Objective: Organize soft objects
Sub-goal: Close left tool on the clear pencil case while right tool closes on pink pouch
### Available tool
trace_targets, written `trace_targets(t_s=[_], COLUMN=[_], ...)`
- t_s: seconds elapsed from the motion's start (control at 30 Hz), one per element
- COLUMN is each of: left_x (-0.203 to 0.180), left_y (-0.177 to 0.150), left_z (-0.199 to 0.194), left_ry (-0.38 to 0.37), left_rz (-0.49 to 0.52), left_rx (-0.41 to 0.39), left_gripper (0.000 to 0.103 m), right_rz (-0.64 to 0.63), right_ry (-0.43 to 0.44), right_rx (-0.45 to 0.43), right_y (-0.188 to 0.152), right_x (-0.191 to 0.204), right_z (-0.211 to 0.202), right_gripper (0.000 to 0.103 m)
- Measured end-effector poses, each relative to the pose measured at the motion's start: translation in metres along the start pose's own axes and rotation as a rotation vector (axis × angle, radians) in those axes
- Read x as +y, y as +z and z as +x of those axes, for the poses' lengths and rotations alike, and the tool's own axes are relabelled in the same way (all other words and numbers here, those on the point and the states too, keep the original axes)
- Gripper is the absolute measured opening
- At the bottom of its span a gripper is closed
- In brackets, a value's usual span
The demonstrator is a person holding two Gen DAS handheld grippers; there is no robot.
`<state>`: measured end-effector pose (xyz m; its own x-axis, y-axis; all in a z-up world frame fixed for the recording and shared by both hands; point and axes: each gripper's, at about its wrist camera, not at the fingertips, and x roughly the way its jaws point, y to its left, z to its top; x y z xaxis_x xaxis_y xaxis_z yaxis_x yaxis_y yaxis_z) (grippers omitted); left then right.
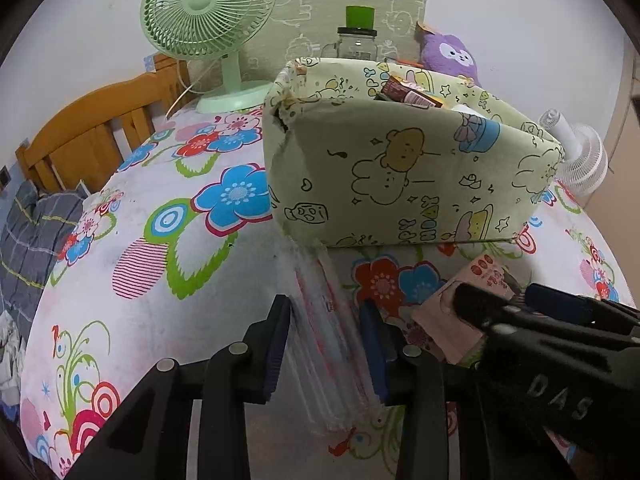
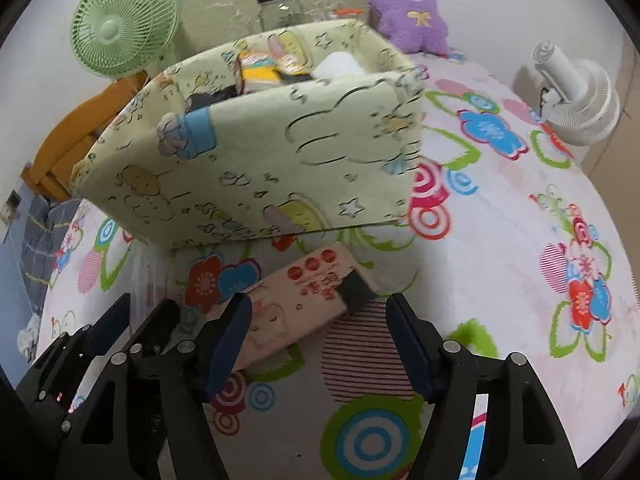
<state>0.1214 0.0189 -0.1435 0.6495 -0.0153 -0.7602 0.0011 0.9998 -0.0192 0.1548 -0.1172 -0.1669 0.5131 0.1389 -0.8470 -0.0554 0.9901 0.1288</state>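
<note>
The left claw (image 1: 326, 344) has its two blue-padded fingers on either side of a see-through plastic zip bag (image 1: 328, 320), and the pads look pressed against it, so it is holding the bag. The bag is long and thin, and it runs from the claw straight ahead toward the green cloth storage box with cartoon bears (image 1: 400, 168); its far end reaches the box's bottom corner. The right claw (image 2: 320, 344) is open, with a wide gap between its fingers. A flat pink packet with red dots and a cartoon face (image 2: 304, 300) lies on the flowery bed sheet (image 2: 500, 240), just ahead of this claw, and its near end sits by the left finger (image 2: 228, 340) (I cannot tell if they touch). The packet's long side is slanted, going from near-left up to far-right, toward the box. The box stands just behind the packet and has soft things inside it. Behind the box are a green desk fan (image 1: 208, 20), a glass jar with a green lid (image 1: 358, 40) and a purple plush owl toy (image 2: 408, 8). A white fan (image 2: 576, 96) sits off to the right.
</note>
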Motion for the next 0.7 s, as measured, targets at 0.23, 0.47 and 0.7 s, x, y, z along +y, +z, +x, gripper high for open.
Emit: trace_targets(t_s=[0.23, 0.47, 0.7], left_x=[0.002, -0.002, -0.005], left_y=[0.000, 0.000, -0.006], left_z=[0.000, 0.002, -0.005], left_ry=[-0.023, -0.013, -0.034], left_rz=[0.028, 0.062, 0.069], left_rx=[0.006, 0.010, 0.005], left_gripper=[0.035, 0.036, 0.030], right_rz=[-0.017, -0.087, -0.107], right_ry=[-0.030, -0.039, 0.000], right_rx=[0.002, -0.003, -0.009], right_y=[0.005, 0.007, 0.004], right_x=[0.016, 0.034, 0.038], right_z=[0.008, 0.013, 0.010], right_gripper=[0.073, 0.062, 0.046])
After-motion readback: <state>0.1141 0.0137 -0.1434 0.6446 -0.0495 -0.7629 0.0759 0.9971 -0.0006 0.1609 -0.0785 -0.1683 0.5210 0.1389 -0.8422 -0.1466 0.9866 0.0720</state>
